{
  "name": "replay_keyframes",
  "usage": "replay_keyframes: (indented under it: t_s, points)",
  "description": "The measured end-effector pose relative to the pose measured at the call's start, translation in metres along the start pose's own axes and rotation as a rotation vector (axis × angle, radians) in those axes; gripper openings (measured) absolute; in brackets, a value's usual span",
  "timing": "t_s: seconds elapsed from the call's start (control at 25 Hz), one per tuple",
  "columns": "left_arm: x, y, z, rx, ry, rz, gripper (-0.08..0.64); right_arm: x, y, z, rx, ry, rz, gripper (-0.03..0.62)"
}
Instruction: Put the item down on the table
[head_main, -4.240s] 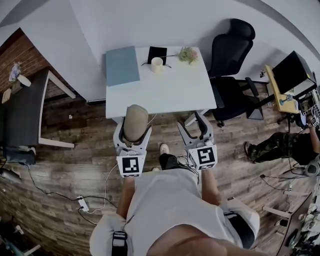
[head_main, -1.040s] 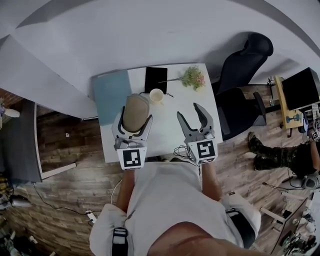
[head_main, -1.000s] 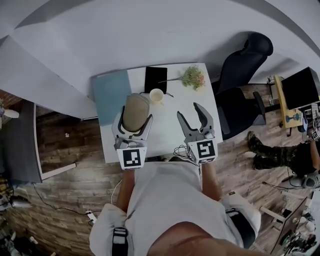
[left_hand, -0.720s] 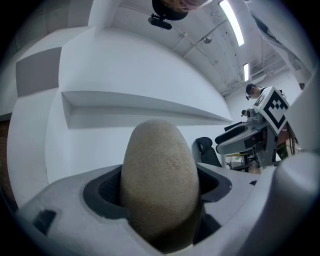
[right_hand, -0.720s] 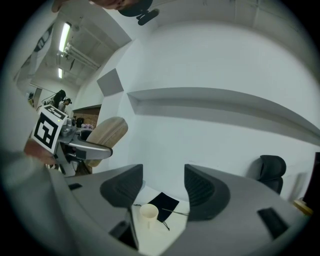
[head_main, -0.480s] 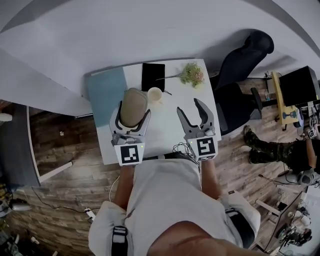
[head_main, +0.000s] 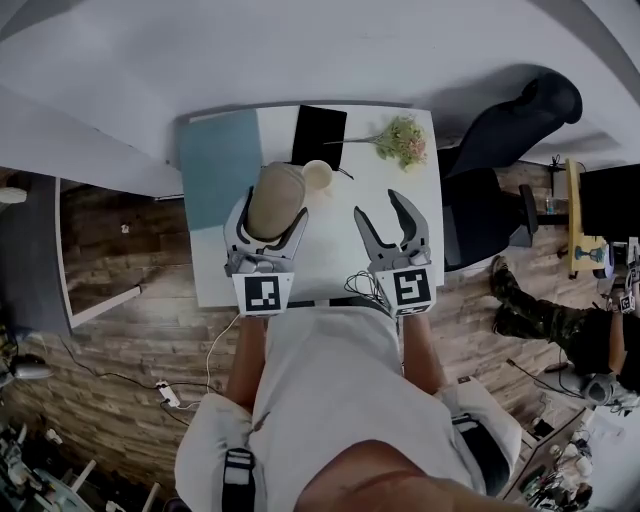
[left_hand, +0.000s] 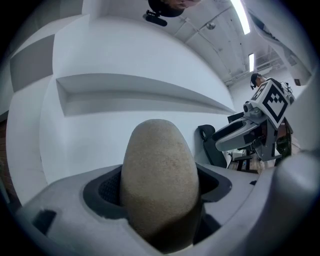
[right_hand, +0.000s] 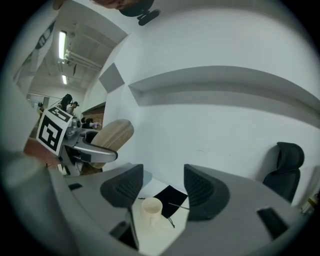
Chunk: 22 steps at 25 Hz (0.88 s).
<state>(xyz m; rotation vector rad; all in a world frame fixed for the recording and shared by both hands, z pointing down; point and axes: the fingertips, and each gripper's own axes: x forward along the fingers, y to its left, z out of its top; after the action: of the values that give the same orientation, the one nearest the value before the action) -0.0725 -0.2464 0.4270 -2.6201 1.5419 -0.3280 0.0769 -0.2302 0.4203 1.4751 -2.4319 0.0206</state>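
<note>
In left gripper (head_main: 274, 212) — one tan item (left_hand: 159, 180)

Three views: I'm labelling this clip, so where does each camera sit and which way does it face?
Head view: on the person's head, facing steeply down at the table; torso, arms, left gripper and right gripper show.
Left gripper view: on the left gripper, facing along its jaws, shut on the item, toward the wall.
Right gripper view: on the right gripper, facing through open jaws at the cup.
Shared: each gripper view shows the other gripper.
</note>
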Motion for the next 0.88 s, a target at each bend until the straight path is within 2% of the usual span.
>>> replay_keyframes:
  t_s: [0.2, 0.32, 0.52, 0.88]
  points:
    - [0.006, -0.008, -0.018, -0.016, 0.045, 0.014, 0.402, 0.006, 0.0, -0.016, 0.008, 0.023, 0.056, 0.256]
    - [0.011, -0.015, -0.029, 0.027, 0.046, -0.005, 0.402, 0.009, 0.0, -0.026, 0.013, 0.032, 0.08, 0.254]
    - [0.014, -0.027, -0.049, 0.027, 0.096, -0.033, 0.402, 0.014, 0.004, -0.046, 0.02, 0.073, 0.109, 0.249]
    - [0.009, -0.041, -0.105, -0.027, 0.201, -0.054, 0.402, 0.016, 0.014, -0.078, 0.028, 0.125, 0.14, 0.242]
